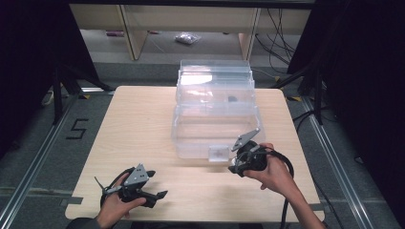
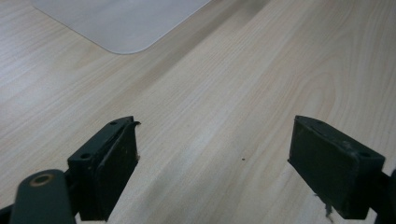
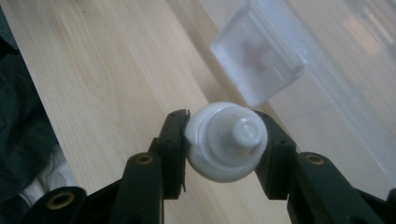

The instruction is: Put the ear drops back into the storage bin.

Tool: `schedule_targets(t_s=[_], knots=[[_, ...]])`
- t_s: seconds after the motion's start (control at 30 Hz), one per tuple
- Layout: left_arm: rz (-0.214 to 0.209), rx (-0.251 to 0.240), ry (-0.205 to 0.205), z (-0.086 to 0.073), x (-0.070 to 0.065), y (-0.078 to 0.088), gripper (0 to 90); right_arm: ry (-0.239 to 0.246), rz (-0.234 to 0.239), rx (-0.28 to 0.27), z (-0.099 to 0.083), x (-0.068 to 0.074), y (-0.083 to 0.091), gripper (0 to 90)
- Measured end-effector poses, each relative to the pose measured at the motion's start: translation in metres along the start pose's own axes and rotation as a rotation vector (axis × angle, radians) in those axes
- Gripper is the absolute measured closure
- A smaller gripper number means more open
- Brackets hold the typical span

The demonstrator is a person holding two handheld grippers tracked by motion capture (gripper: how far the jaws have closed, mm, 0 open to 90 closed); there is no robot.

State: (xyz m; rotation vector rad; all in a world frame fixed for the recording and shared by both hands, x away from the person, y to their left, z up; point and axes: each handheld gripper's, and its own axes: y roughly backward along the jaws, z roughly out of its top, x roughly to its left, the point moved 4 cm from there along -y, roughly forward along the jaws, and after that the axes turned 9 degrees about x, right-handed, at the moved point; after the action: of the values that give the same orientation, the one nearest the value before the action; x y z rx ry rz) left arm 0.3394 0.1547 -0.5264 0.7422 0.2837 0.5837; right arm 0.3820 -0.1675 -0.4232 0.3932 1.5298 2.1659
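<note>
white bottle (image 3: 227, 141): small, round, capped end facing the camera in the right gripper view; pinched at its sides between the two black jaws, clear of the bench (image 1: 143, 124).
right tongs (image 3: 224, 142): pressed onto the white bottle; in the high view, right tongs (image 1: 237, 167) sit at the front right corner of the clear plastic bin (image 1: 215, 107).
latch (image 1: 218, 153): small clear block on the bin's front wall, just beside the right tongs.
left tongs (image 2: 212, 161): spread wide, nothing between the jaws, bare wood under them; in the high view low over the bench's near left part, well apart from the bin.
</note>
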Motion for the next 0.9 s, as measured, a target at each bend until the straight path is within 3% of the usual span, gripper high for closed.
schedule_targets(t_s=[0.23,0.27,0.5,0.6,0.83,0.9], knots=[[0.012,0.01,-0.022,-0.001,0.002,0.0,14.9,-0.007,-0.015,0.011,0.002,-0.012,0.017,60.1],[0.002,-0.011,0.003,0.0,-0.001,-0.001,14.9,-0.024,-0.016,0.019,0.002,-0.012,0.019,60.1],[0.001,-0.01,0.003,0.0,-0.001,-0.001,14.9,-0.025,-0.032,0.031,0.005,-0.024,0.031,60.1],[0.006,-0.002,-0.007,0.0,0.0,-0.001,14.9,-0.054,-0.034,0.046,0.006,-0.027,0.035,60.1],[0.006,-0.006,-0.004,0.0,0.0,-0.001,14.8,-0.037,-0.031,0.051,0.012,-0.038,0.04,60.1],[0.007,-0.004,-0.007,0.0,0.0,-0.001,14.9,-0.06,-0.033,0.066,0.014,-0.042,0.042,60.1]])
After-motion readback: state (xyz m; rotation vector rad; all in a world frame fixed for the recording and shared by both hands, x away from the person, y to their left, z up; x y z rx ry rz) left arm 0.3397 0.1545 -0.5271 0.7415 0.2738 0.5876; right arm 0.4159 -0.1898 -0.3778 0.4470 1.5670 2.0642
